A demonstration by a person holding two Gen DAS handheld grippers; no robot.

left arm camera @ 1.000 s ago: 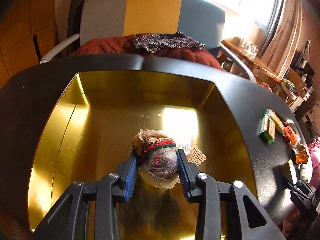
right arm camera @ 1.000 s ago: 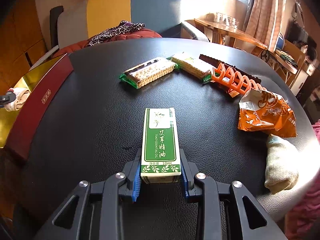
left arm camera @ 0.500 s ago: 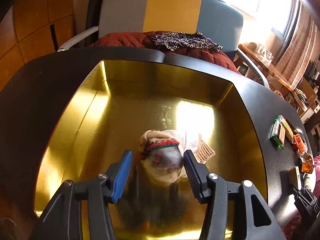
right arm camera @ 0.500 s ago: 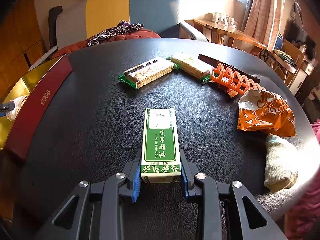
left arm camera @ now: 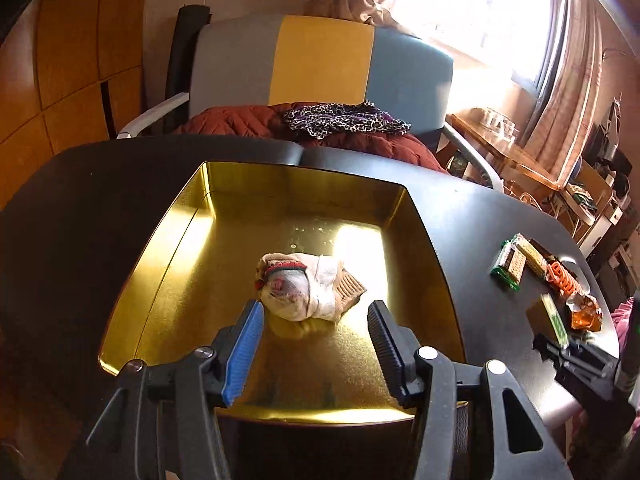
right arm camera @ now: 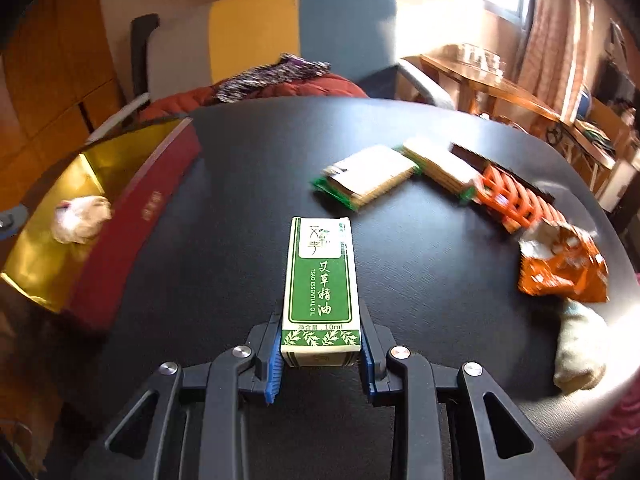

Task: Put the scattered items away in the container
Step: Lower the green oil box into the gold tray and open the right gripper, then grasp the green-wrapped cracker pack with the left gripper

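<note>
Right wrist view: green box [right arm camera: 320, 284] clamped between right gripper's [right arm camera: 320, 354] pads.

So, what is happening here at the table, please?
A person with a gripper in each hand is tidying loose items into a gold-lined box. The left gripper is open over the box, and a rolled-up sock lies on the box floor, free of its pads. The right gripper is shut on a green essential-oil carton. Cracker packs, an orange snack bag and another sock wait on the black table.
</note>
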